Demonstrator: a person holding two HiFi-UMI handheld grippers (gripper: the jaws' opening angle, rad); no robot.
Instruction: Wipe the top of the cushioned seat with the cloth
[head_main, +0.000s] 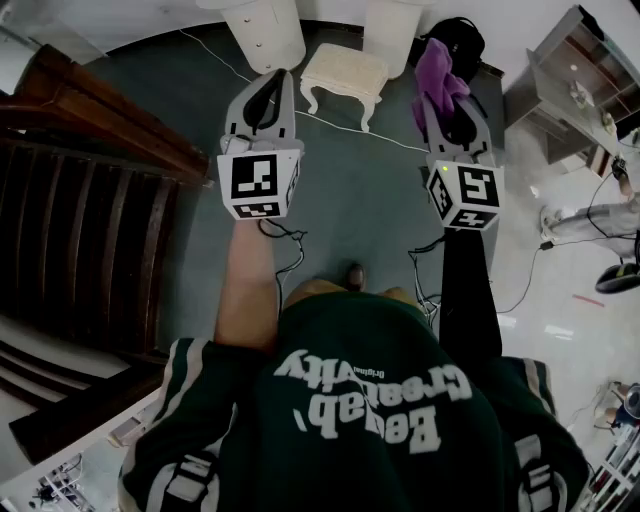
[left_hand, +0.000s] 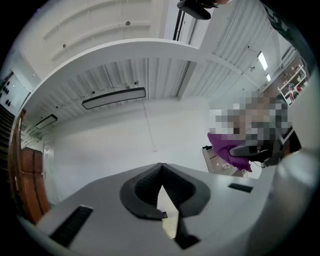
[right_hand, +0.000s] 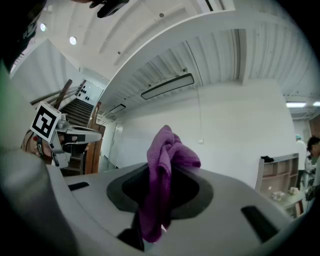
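Observation:
The cushioned seat (head_main: 345, 72), a small cream stool with curved legs, stands on the grey floor ahead, between my two raised grippers. My right gripper (head_main: 437, 98) is shut on a purple cloth (head_main: 440, 62), which bunches up above its jaws. In the right gripper view the cloth (right_hand: 166, 152) sticks up from between the closed jaws of my right gripper (right_hand: 161, 172) and hangs down in front of them. My left gripper (head_main: 284, 78) is left of the stool. Its jaws in the left gripper view meet at the tips of my left gripper (left_hand: 161, 167), holding nothing. Both grippers are tilted upward, off the seat.
A dark wooden staircase (head_main: 80, 200) fills the left side. A white cabinet (head_main: 265, 30) and another white piece (head_main: 395, 25) stand behind the stool, and a white cable (head_main: 330, 125) runs across the floor. Shelving (head_main: 585, 70) is at the right. My feet are below.

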